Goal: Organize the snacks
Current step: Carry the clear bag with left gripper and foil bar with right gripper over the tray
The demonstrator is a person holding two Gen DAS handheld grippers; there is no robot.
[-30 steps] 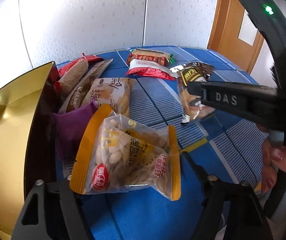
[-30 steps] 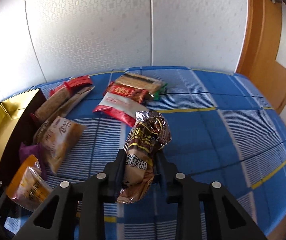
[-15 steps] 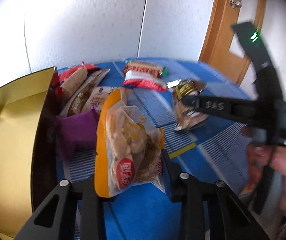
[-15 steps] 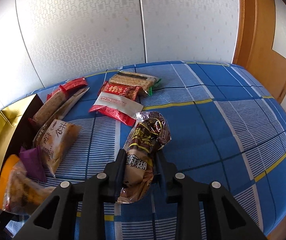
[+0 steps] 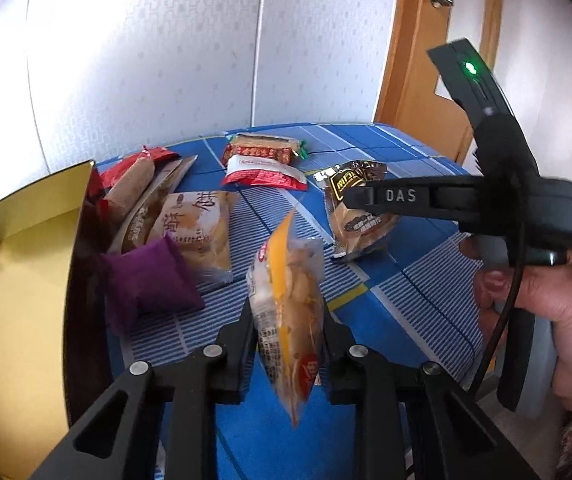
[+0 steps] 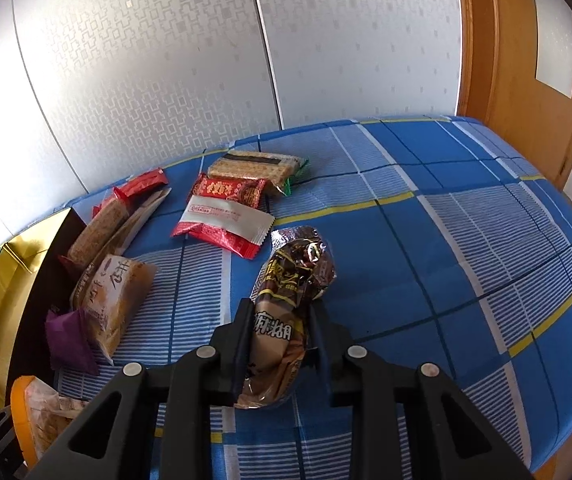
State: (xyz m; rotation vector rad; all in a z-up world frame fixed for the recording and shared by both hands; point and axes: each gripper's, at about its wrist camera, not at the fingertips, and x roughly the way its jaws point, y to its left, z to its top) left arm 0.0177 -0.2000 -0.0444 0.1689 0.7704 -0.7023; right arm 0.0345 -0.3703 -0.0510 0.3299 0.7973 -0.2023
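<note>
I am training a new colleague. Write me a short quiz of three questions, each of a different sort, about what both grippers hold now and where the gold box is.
1. True or false: the left gripper is shut on the orange-edged snack bag.
2. Multiple choice: the right gripper is shut on A) the purple packet, B) the brown snack pack, C) the red and white packet.
3. Fill in: seen from the left wrist, the gold box is on the ____ side of the blue checked cloth.

Key: 1 true; 2 B; 3 left.
</note>
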